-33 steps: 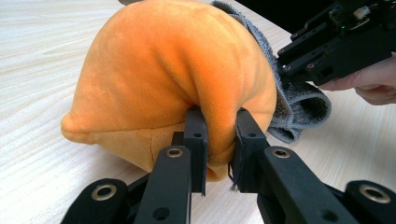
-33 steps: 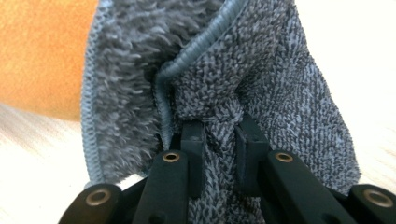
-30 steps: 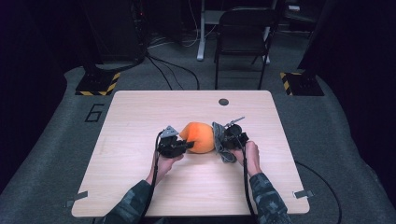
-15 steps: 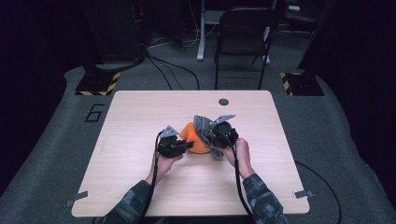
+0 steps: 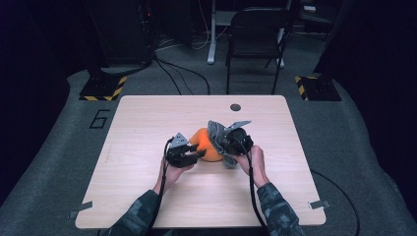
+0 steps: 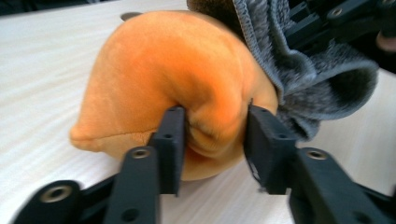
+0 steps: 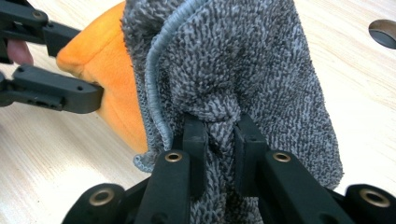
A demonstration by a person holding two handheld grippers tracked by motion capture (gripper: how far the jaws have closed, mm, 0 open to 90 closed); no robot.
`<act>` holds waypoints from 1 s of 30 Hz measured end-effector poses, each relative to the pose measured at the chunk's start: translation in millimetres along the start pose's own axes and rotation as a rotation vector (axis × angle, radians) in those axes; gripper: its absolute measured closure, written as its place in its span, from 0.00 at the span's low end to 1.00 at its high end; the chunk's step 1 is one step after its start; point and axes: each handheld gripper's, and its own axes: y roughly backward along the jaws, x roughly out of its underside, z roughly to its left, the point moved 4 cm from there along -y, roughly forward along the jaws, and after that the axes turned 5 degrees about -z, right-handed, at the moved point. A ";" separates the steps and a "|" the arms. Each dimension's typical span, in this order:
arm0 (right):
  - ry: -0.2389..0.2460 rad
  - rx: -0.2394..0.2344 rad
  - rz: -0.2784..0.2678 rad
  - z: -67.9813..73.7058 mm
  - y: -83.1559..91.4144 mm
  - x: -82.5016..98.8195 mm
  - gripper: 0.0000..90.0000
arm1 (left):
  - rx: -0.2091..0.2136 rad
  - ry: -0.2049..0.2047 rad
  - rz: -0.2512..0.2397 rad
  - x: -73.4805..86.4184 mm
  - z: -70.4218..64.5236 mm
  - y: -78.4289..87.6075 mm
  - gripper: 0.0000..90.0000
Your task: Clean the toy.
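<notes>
Currently mid-step: drawing grey knit cover (image 7: 233,60) over orange plush (image 6: 168,79) at bench (image 5: 147,123) centre. Right gripper (image 7: 219,135) clamped on cover fabric. Left gripper (image 6: 212,140) jaws just opening, plush bulge still between, touching. Next: re-grip plush lower, right pulls cover further on.

**Camera layout: one fixed overhead, two riding close-ups**

High view: fixed above the person's side, facing forward and down; takes in the whole surface (image 5: 147,196), far off. Left gripper view: rides the left hand-held gripper (image 6: 215,135), looks along its jaws, very near the orange plush (image 6: 163,70). Right gripper view: rides the right hand-held gripper (image 7: 219,135), equally near the grey cloth (image 7: 243,60). All three share plush, cloth and wood grain at frame centre.
</notes>
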 end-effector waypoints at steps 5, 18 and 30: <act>-0.003 0.010 -0.005 0.2 -0.1 -1.0 0.87 | -0.051 -0.083 0.009 1.1 -5.7 -0.9 0.49; -0.010 0.005 -0.011 -1.4 -0.7 -1.7 0.87 | -0.142 -0.270 0.065 7.8 -7.7 -11.9 0.29; -0.028 -0.003 -0.024 -1.4 -0.7 -0.3 0.87 | -0.151 -0.294 0.033 12.7 -8.8 -17.4 0.78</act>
